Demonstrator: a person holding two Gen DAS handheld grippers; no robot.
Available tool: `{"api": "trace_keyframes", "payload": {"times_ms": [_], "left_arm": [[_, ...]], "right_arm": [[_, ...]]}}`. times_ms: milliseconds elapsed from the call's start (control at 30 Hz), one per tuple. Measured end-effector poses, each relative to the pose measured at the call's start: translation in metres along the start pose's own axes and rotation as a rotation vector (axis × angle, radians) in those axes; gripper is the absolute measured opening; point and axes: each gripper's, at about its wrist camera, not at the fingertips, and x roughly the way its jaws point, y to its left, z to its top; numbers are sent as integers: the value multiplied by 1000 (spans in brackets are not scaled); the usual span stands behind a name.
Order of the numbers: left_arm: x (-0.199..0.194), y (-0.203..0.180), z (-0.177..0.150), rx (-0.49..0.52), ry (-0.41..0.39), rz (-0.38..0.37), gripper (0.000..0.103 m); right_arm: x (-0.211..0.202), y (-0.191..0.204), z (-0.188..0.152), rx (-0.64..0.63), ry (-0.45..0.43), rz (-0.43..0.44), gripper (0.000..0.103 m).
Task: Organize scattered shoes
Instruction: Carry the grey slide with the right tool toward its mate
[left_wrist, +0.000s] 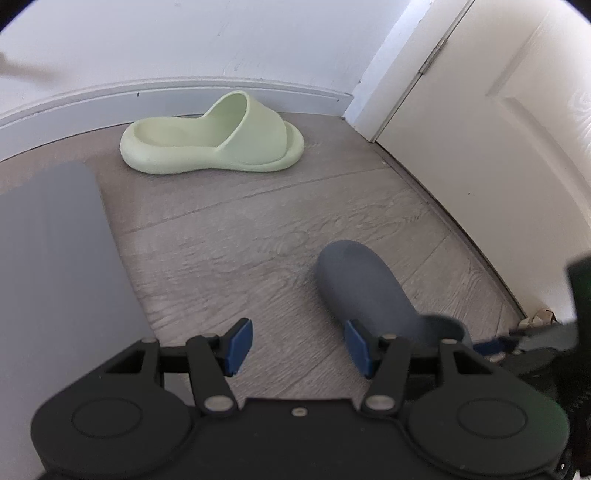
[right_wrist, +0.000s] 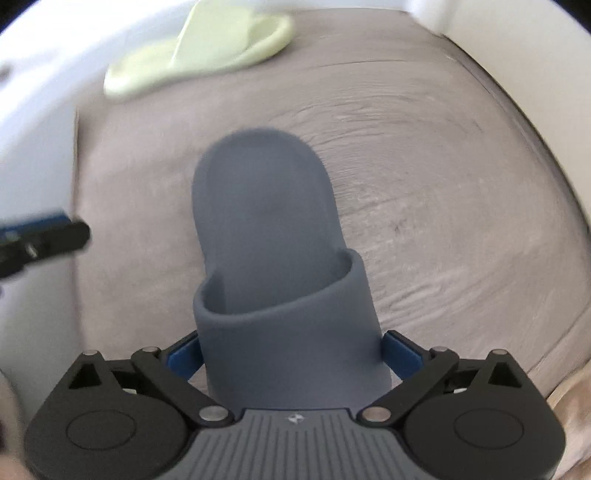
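Grey slipper (right_wrist: 273, 266) clamped in right gripper (right_wrist: 293, 354).

green slipper (right_wrist: 207, 48): blurred, top cropped | grey slipper (right_wrist: 273, 258) toe: hidden

Your right gripper (right_wrist: 293, 354) has its jaws closed on the grey slipper's (right_wrist: 269, 229) strap end; a green slipper (right_wrist: 207, 48) lies beyond on the floor (right_wrist: 424, 184).

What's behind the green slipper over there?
Behind the green slipper runs a white skirting board with the white wall above it. The slipper covers the strip of floor right at the board.
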Motion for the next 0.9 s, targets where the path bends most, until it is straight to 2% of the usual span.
{"api": "trace_keyframes", "payload": {"times_ms": [200, 333, 500, 633, 700, 800, 900], "left_arm": [[-7, 2, 1, -8, -16, -18, 57], [-11, 1, 2, -11, -27, -23, 57], [-15, -7, -1, 35, -36, -29, 58], [-16, -12, -4, 59, -33, -44, 58], [-17, -15, -5, 74, -34, -44, 58], [-18, -15, -6, 76, -36, -47, 58], [-18, -14, -6, 67, -36, -47, 58]], "right_arm": [[-16, -2, -26, 145, -66, 43, 97], [-52, -15, -42, 262, -160, 82, 96], [-103, -34, -78, 417, -280, 124, 94], [-104, -36, -99, 401, -257, 109, 94], [-87, -21, -106, 378, -205, 96, 93], [-73, 9, -104, 288, -222, 31, 93], [-49, 26, -96, 258, -216, 16, 93]]}}
